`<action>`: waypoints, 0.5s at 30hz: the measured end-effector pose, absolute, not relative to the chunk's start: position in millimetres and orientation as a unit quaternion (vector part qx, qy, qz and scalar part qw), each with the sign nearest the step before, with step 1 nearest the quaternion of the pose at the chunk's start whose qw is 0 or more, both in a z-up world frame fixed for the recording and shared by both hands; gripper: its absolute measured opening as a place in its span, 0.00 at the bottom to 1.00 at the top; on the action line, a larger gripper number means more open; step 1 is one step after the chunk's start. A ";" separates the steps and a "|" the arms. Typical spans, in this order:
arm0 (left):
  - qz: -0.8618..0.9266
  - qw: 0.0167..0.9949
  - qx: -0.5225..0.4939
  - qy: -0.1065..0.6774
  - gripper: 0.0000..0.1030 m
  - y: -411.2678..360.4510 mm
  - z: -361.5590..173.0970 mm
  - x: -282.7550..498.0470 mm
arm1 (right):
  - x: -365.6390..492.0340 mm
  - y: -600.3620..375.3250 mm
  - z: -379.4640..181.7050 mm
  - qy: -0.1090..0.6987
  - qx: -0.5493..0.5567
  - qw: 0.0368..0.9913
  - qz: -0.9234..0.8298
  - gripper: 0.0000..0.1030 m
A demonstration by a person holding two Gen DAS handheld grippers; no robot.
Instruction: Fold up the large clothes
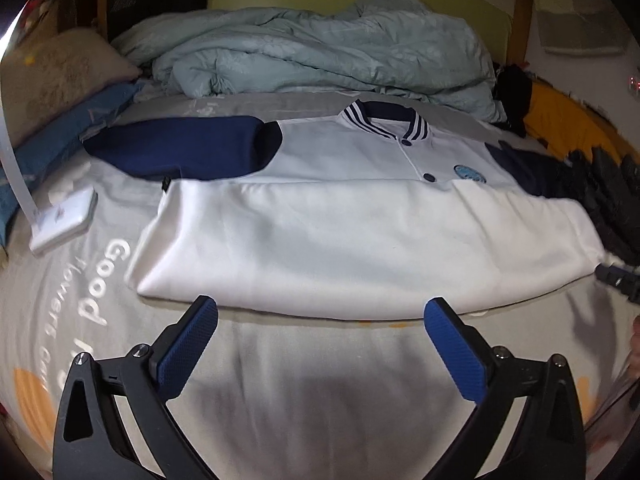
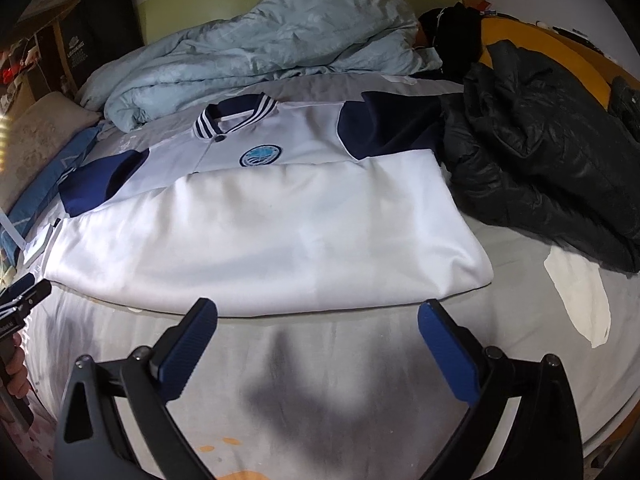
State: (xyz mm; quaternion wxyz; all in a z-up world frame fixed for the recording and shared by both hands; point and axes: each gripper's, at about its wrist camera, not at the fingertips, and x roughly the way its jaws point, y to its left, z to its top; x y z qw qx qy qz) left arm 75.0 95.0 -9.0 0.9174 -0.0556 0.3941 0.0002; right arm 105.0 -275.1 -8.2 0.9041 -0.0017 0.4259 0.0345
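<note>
1. Bedroom scene: grey bedsheet (image 1: pixel 312 380) w/ white "Good" lettering and orange spots covers the mattress; green wall panel behind.
2. Crumpled pale-blue duvet (image 1: pixel 320 48) is heaped at the far end of the bed, just beyond the jacket collar.
3. Varsity jacket (image 1: pixel 340 232), white body w/ navy sleeves, lies flat across mid-bed, front up. Lower part is folded up over itself, so a plain white panel covers the bottom half; fold edge runs just below the round blue chest badge (image 2: pixel 261 155).
4. Striped navy/white collar (image 1: pixel 384 118) points toward the duvet; two navy snap buttons visible down the placket.
5. One navy sleeve (image 1: pixel 176 148) stretches out flat toward the pillow side; the other sleeve (image 2: pixel 392 124) reaches toward a black puffer coat (image 2: pixel 552 160) piled at the opposite bed edge, touching or very near it.
6. Left gripper (image 1: pixel 320 320): jaws wide apart, holding nothing, blue pads hovering at the jacket's near hem, over bare sheet.
7. Right gripper (image 2: pixel 318 320): also spread wide, empty, same spot relative to the near hem, further along toward the coat side.
8. White charger block (image 1: pixel 64 220) w/ flat cable sits on the sheet near the pillows; beige pillow (image 1: pixel 60 76) and blue pillow beside it.
9. White paper/cloth scrap (image 2: pixel 580 300) lies on the sheet below the coat.
</note>
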 end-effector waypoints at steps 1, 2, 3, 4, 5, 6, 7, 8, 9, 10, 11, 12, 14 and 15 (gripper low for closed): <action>-0.003 0.914 -0.072 0.398 1.00 98.1 -10.6 74.4 | 102.3 -278.9 -10.1 0.432 0.026 0.901 0.042 0.97; 0.000 0.909 -0.097 0.405 1.00 102.3 -14.7 73.3 | 100.8 -281.8 -12.5 0.437 0.050 0.897 0.049 0.97; 0.003 0.904 -0.118 0.412 1.00 105.4 -19.1 72.3 | 98.6 -286.3 -17.6 0.447 0.089 0.888 0.061 0.97; 0.002 0.897 -0.142 0.418 1.00 109.0 -24.3 71.8 | 95.6 -292.8 -24.6 0.453 0.143 0.877 0.074 0.97; -0.005 0.889 -0.174 0.424 1.00 114.0 -31.5 72.8 | 93.3 -295.7 -28.7 0.448 0.178 0.872 0.083 0.97; -0.008 0.883 -0.195 0.427 0.99 116.8 -36.7 74.1 | 92.6 -297.4 -33.0 0.445 0.203 0.868 0.085 0.97; -0.010 0.878 -0.212 0.429 0.98 119.7 -41.6 77.6 | 93.2 -295.9 -36.4 0.444 0.211 0.867 0.083 0.97; -0.012 0.877 -0.219 0.427 0.95 121.7 -45.0 81.0 | 95.4 -292.8 -38.6 0.443 0.206 0.869 0.080 0.97; -0.011 0.877 -0.223 0.425 0.92 122.6 -47.4 84.1 | 98.9 -288.8 -40.8 0.442 0.196 0.872 0.073 0.97; -0.007 0.875 -0.231 0.425 0.91 126.2 -51.0 89.2 | 102.3 -285.7 -43.5 0.442 0.189 0.875 0.065 0.96; -0.002 0.871 -0.247 0.425 0.89 131.1 -55.5 94.5 | 105.9 -283.6 -46.5 0.441 0.187 0.876 0.061 0.94; 0.005 0.868 -0.260 0.423 0.88 135.7 -60.1 99.2 | 109.0 -283.7 -48.4 0.440 0.188 0.876 0.058 0.94; 0.020 0.873 -0.259 0.413 0.81 140.9 -64.7 107.7 | 116.5 -285.6 -51.1 0.426 0.193 0.883 0.038 0.90; 0.028 0.878 -0.247 0.408 0.76 140.3 -64.8 110.9 | 121.2 -285.6 -51.0 0.418 0.189 0.889 0.023 0.88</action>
